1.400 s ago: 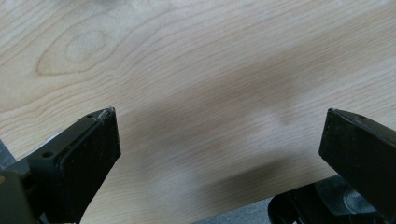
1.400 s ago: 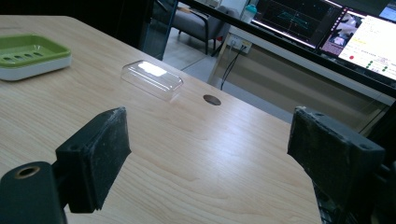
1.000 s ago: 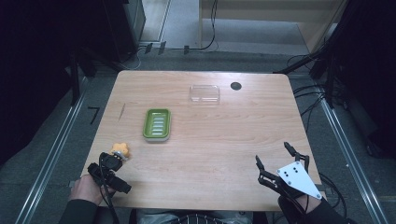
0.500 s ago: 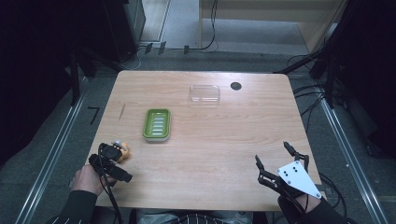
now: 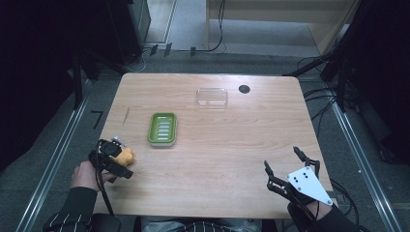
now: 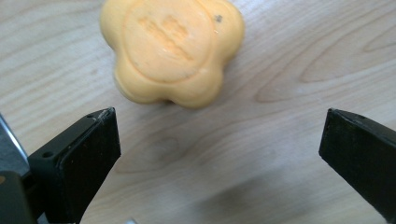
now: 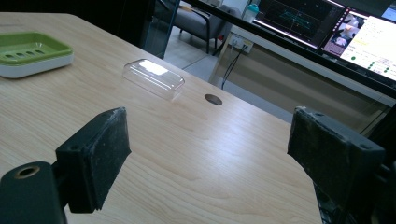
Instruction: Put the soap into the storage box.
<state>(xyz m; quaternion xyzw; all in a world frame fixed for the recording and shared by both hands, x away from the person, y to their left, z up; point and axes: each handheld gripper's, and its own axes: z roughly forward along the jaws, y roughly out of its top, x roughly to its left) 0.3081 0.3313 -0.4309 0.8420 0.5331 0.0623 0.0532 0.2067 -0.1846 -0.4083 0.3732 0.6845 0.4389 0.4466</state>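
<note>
An orange flower-shaped soap [image 5: 127,155] lies on the wooden table [image 5: 232,145] near its front left corner. My left gripper [image 5: 117,157] is right beside it, held by a hand. In the left gripper view the soap [image 6: 173,49] sits just ahead of my left gripper [image 6: 219,126], whose jaws stand wide apart with only bare wood between them. A green soap dish [image 5: 162,128] lies empty farther in. My right gripper [image 5: 281,158] hovers open at the front right and holds nothing, with wood between its jaws in the right gripper view [image 7: 210,135].
A clear plastic lid [image 5: 212,96] lies near the far edge with a dark round hole [image 5: 244,89] beside it. The right gripper view shows the soap dish [image 7: 29,49], the lid [image 7: 154,77] and monitors [image 7: 369,39] beyond the table.
My left gripper has moved forward across the table to the soap. The soap and the right gripper have stayed where they were.
</note>
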